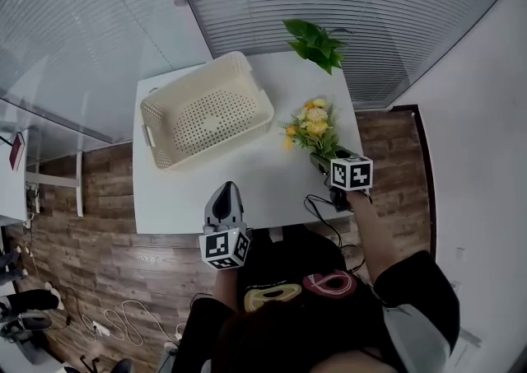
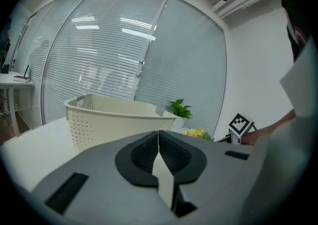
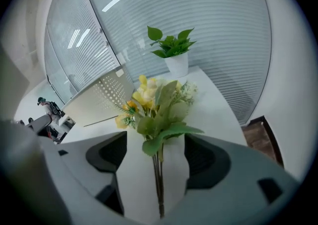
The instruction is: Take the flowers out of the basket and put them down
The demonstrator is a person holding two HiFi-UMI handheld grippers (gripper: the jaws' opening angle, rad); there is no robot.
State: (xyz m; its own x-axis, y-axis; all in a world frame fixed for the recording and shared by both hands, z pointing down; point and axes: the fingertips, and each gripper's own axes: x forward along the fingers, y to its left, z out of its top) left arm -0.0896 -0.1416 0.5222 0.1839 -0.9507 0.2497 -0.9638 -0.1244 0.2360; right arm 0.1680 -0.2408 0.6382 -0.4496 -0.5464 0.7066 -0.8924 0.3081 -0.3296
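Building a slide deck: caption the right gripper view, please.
Right gripper, jaws open, straddles the stems of the yellow flowers lying on the white table; basket and potted plant behind.

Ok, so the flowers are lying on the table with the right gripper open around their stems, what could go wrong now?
1. The stems lie between the right gripper's open jaws, leaves close by; a crooked pull-back could snag and drag the flowers.
2. They lie near the table's right edge, so a drag might tip them off.
3. The potted plant stands just beyond them; a forward nudge could knock it.
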